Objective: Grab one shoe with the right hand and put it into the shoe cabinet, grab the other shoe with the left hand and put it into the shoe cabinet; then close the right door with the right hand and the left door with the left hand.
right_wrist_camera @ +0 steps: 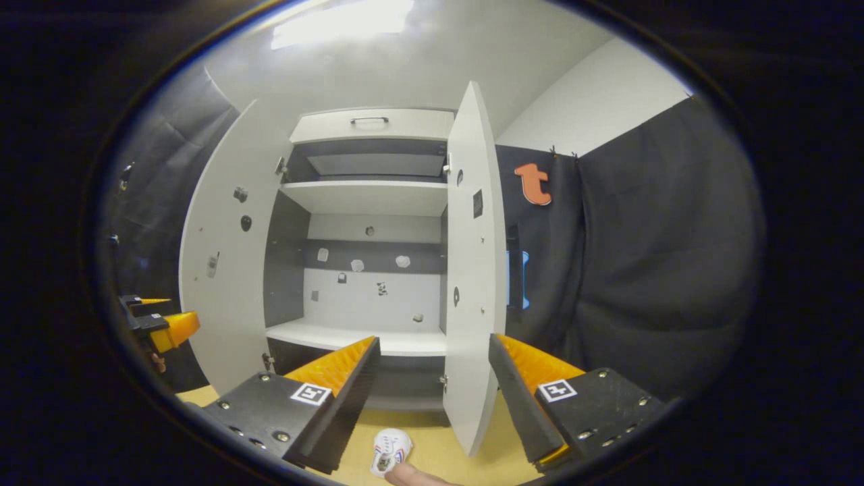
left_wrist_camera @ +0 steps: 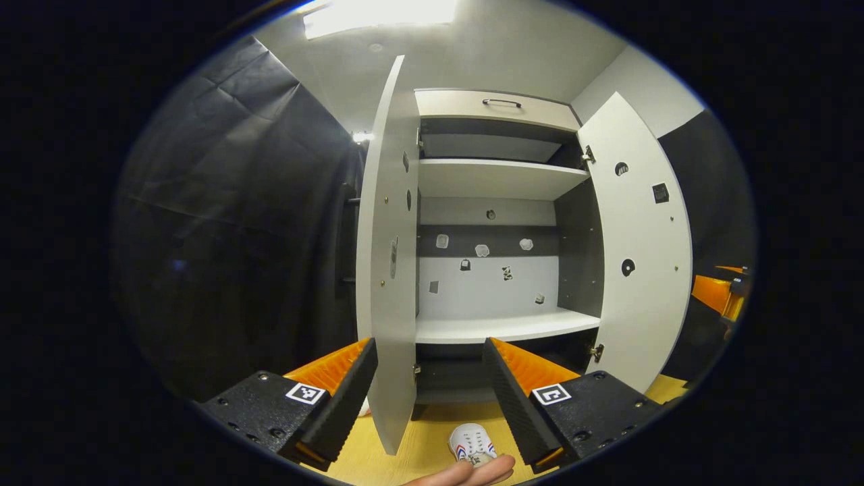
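Shoe cabinet [left_wrist_camera: 503, 327] ahead, both doors wide open, shelves bare. Left gripper [left_wrist_camera: 430, 378] fingers spread, grasping nothing. Right gripper [right_wrist_camera: 434, 374] likewise released. 1 white shoe [left_wrist_camera: 471, 443] on near floor [left_wrist_camera: 418, 445], below grippers.

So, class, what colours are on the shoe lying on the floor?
White shoe with red and blue stripes, clearest in the left gripper view.
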Tool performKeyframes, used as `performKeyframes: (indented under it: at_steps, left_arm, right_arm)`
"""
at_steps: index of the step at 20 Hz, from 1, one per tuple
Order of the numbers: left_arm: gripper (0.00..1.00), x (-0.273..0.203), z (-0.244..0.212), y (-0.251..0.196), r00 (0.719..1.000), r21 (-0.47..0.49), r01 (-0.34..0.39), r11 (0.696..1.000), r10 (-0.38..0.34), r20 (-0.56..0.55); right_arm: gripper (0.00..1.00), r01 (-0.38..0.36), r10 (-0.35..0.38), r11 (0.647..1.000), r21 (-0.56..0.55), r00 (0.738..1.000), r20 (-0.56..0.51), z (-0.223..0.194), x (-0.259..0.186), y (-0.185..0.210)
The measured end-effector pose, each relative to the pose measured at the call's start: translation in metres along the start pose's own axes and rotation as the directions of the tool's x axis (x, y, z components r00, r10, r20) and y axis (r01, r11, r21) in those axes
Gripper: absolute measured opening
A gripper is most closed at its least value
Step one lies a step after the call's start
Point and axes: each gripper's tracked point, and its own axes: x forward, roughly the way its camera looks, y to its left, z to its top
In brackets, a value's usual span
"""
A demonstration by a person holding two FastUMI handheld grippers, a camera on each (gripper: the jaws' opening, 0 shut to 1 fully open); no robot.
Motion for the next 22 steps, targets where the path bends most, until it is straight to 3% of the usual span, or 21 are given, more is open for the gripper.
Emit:
performKeyframes:
  at_steps: [7,10,14,19,22]
  left_arm:
    - [0.95,-0.005,-0.013,-0.001,1.0,-0.002,0.014,1.0,-0.014,-0.015]
    - [0.95,-0.012,-0.015,0.0,0.999,0.004,0.036,0.999,-0.036,-0.007]
    - [0.95,-0.022,-0.022,0.003,0.999,-0.01,0.046,0.999,-0.047,-0.012]
    - [0.96,-0.031,-0.031,-0.001,0.996,-0.04,0.085,0.996,-0.086,-0.026]
    - [0.95,-0.035,-0.034,-0.002,0.995,-0.043,0.1,0.994,-0.101,-0.023]
  right_arm:
    - [0.96,-0.022,0.023,1.0,0.016,0.998,-0.061,-0.036,0.007,0.01]
    - [0.96,-0.044,0.046,0.999,0.014,0.992,-0.119,-0.076,0.019,0.029]
    - [0.96,-0.072,0.056,0.995,-0.067,0.976,-0.208,-0.145,0.03,0.049]
    - [0.96,-0.127,0.078,0.985,-0.116,0.931,-0.357,-0.25,0.03,0.078]
    - [0.96,-0.163,0.132,0.986,-0.027,0.879,-0.458,-0.311,0.027,0.102]
